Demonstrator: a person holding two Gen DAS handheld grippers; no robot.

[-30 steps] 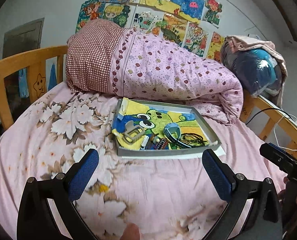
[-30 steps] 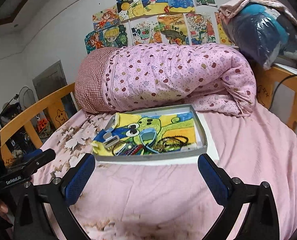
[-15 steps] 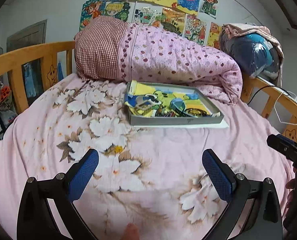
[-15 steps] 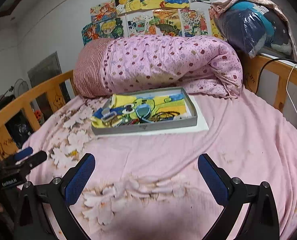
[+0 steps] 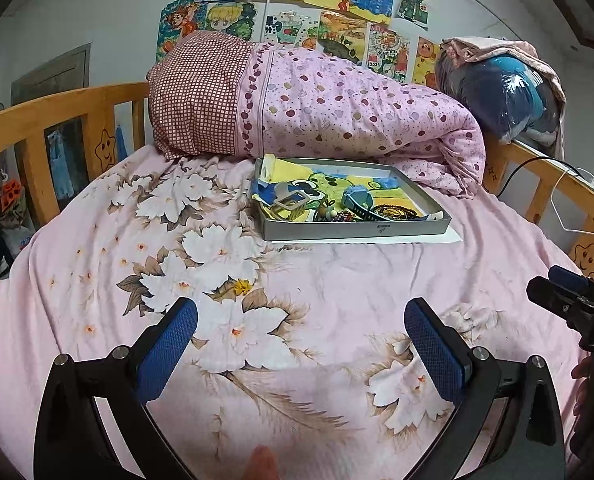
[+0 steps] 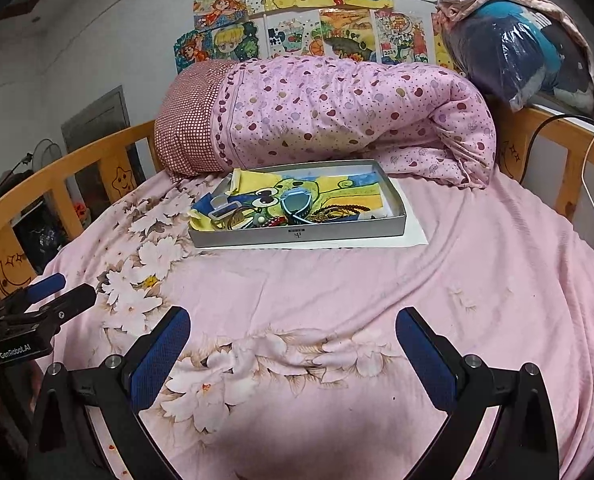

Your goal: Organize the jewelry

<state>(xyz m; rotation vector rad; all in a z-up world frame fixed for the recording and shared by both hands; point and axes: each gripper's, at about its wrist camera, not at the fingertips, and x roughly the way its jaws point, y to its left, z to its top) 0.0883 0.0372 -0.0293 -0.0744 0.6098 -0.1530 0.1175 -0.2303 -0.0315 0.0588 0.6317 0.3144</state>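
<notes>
A grey metal tray [image 5: 353, 230] [image 6: 297, 235] lies on a pink floral bed, lined with a yellow cartoon cloth. In it lie a blue watch [image 5: 357, 199] [image 6: 297, 204], dark bead bracelets [image 5: 393, 213] [image 6: 337, 211], a silver buckle-like piece [image 5: 291, 200] [image 6: 223, 210] and small trinkets. My left gripper [image 5: 301, 344] is open and empty, well short of the tray. My right gripper [image 6: 293, 348] is open and empty, also well short of it.
A rolled pink dotted quilt [image 5: 337, 116] [image 6: 337, 116] lies right behind the tray. Wooden bed rails [image 5: 57, 120] [image 6: 557, 140] run along both sides. A white sheet [image 6: 413, 232] sits under the tray. A bagged blue bundle [image 5: 501, 96] rests on the right rail.
Both grippers have pulled back from the tray, which now looks smaller and farther away. Both stay open and empty.
</notes>
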